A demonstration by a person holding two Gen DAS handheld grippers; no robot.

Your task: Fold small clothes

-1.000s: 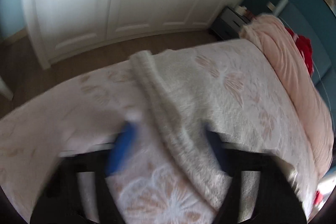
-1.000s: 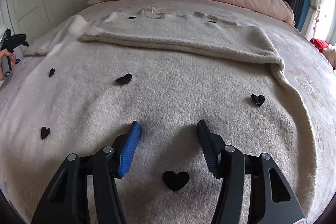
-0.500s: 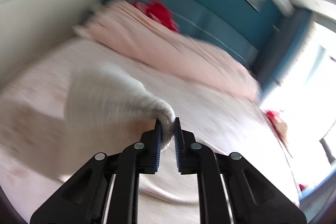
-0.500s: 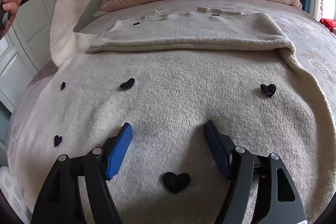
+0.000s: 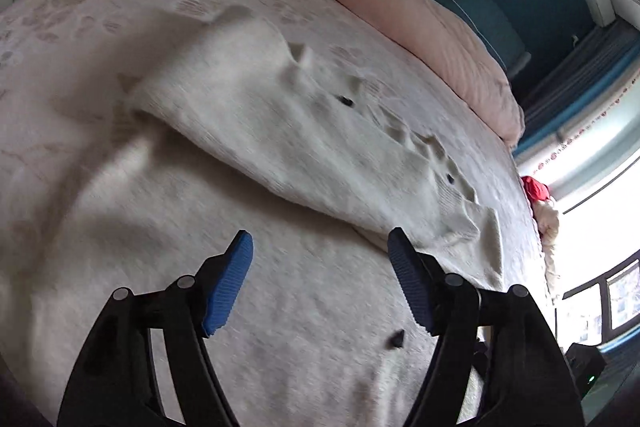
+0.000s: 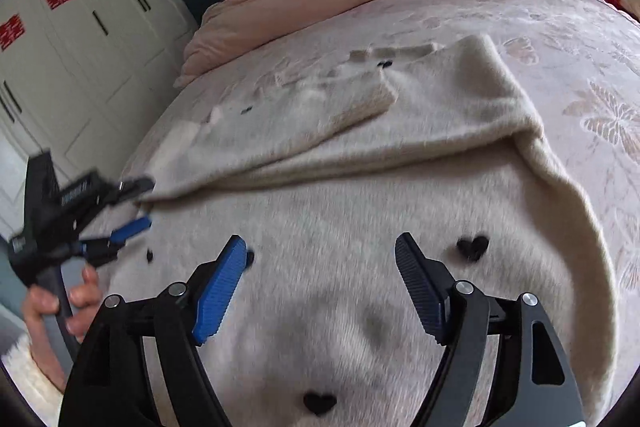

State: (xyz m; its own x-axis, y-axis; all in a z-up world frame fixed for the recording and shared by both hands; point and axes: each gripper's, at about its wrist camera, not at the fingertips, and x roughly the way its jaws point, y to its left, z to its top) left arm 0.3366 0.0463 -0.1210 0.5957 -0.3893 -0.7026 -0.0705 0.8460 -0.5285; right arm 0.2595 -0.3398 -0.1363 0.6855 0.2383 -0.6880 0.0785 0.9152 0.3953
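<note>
Both claws gape empty — left gripper [image 5: 320, 283], just opened, and right gripper [image 6: 320, 285] — over the cream sweater [image 6: 340, 187] filling mid-frame; soft, floppy knit — pinch its hem corners.

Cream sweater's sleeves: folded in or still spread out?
Both folded in. The sleeves lie across the sweater chest, overlapping; the left gripper is open and empty.
</note>
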